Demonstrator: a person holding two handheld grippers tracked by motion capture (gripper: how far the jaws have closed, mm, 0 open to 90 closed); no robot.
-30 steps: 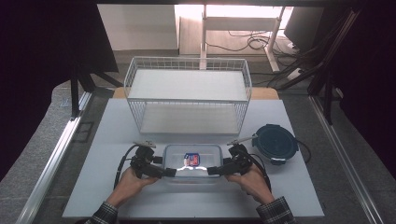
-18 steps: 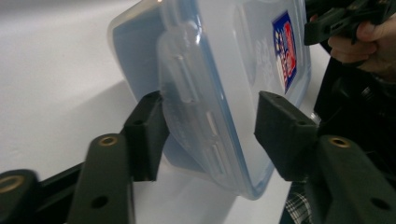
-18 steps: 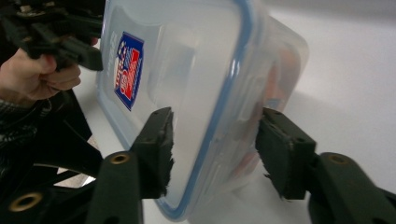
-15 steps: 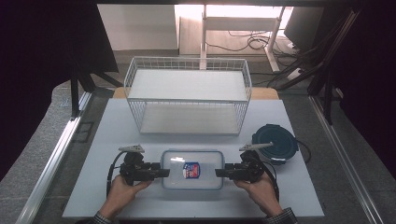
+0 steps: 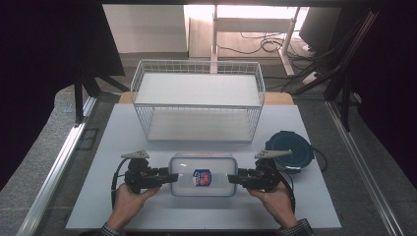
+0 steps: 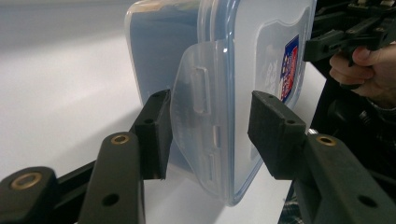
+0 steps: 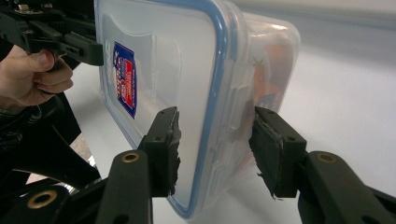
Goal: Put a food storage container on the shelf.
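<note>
The left gripper [image 5: 164, 178] has just been closing, and its fingers [image 6: 156, 133] now stand on either side of the clear lidded container [image 5: 202, 173] at its left end, around the clip flap, though whether both pads press on it I cannot tell. The container is on the white bench [image 5: 98, 162], in front of the wire basket [image 5: 196, 105]. The right gripper [image 5: 236, 178], also just closing, has its fingers [image 7: 166, 149] astride the container's right end, near the dark blue lid [image 5: 290, 150].

A clear plastic container [image 5: 202, 175] with a blue-sealed lid and a red-and-blue label is seen at the table's six o'clock edge, lid upward, level, clip flaps at three and nine o'clock.
</note>
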